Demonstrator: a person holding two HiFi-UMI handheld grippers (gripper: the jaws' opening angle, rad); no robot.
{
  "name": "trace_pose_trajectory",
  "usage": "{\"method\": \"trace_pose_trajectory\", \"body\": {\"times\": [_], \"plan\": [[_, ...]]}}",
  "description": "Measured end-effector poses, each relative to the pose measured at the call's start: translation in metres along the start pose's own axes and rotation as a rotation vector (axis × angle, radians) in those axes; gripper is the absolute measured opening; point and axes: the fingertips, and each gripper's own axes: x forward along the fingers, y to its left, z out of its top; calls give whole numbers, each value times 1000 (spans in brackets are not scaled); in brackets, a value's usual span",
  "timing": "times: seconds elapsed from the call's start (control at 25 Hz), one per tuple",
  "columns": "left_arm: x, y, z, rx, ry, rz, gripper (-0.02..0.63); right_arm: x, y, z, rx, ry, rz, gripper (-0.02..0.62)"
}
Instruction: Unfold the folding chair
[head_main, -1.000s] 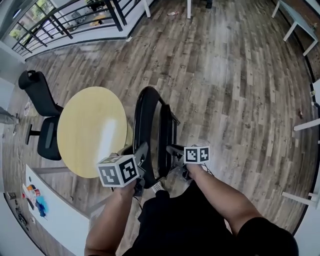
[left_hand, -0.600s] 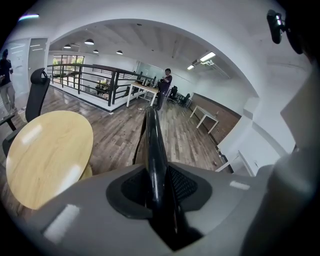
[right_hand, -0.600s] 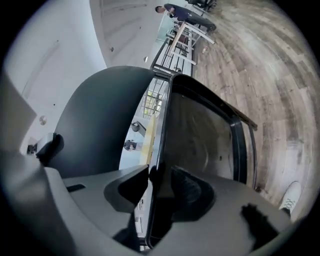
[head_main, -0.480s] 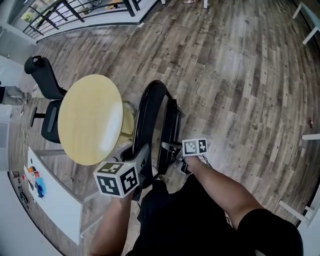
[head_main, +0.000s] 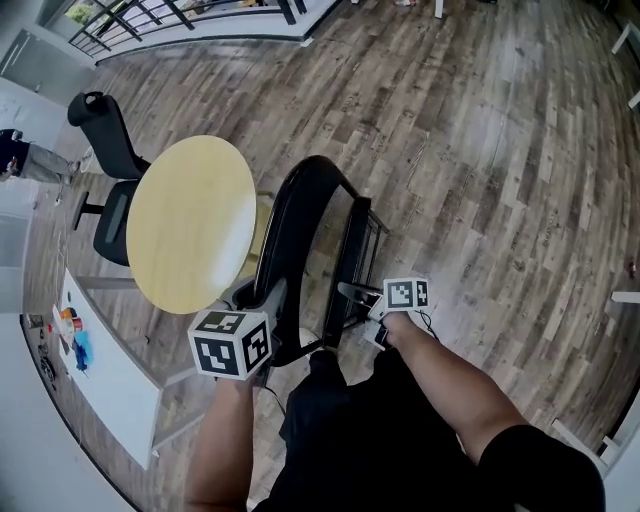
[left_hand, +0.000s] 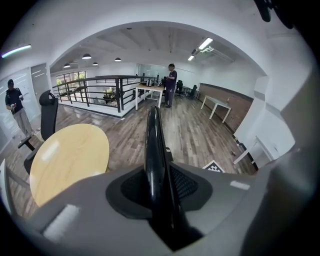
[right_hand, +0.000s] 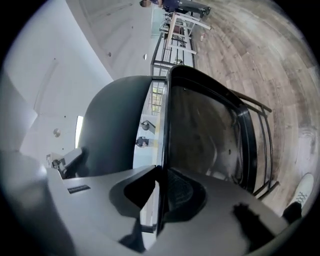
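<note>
The black folding chair (head_main: 300, 235) stands on the wood floor in front of the person, its back loop and seat close together. My left gripper (head_main: 268, 302) is shut on the glossy back-frame tube (left_hand: 152, 145), which runs up between its pads (left_hand: 186, 186). My right gripper (head_main: 352, 293) holds the thin edge of the chair's seat (right_hand: 205, 130). Its jaws have just been closing, and that edge is now between them. In the right gripper view, this gripper (right_hand: 161, 192) looks along the seat's underside towards the chair's rungs (right_hand: 262, 150).
A round yellow table (head_main: 190, 220) stands just left of the chair, with a black office chair (head_main: 108, 170) beyond it. A white desk (head_main: 105, 395) with small items lies at lower left. A railing (left_hand: 95, 90) and two standing people (left_hand: 171, 85) are far off.
The right gripper's jaws have closed onto the seat edge. The seat side of the chair stands slightly further from the back loop. Both hands have stayed close to where they were.
</note>
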Motion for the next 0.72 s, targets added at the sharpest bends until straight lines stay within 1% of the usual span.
{"method": "trace_pose_trajectory", "body": {"times": [0.16,0.32,0.44,0.48,0.6,0.72], "plan": [[2,11,-4,12,3,23,109,-27,-8,0,33,-1,22,57],[8,27,-10,-17,10,-5,112,-66,-25,1,73,-39,33,75],[15,43,-19,-53,23,-30,112,-99,-42,1,78,-57,62,83],[18,47,-22,-65,28,-38,114,-111,-50,1,74,-58,60,89],[25,56,-31,-96,46,-58,114,-144,-79,-2,70,-55,19,98],[32,63,-38,-118,45,-69,115,-166,-103,1,26,-45,11,110]]}}
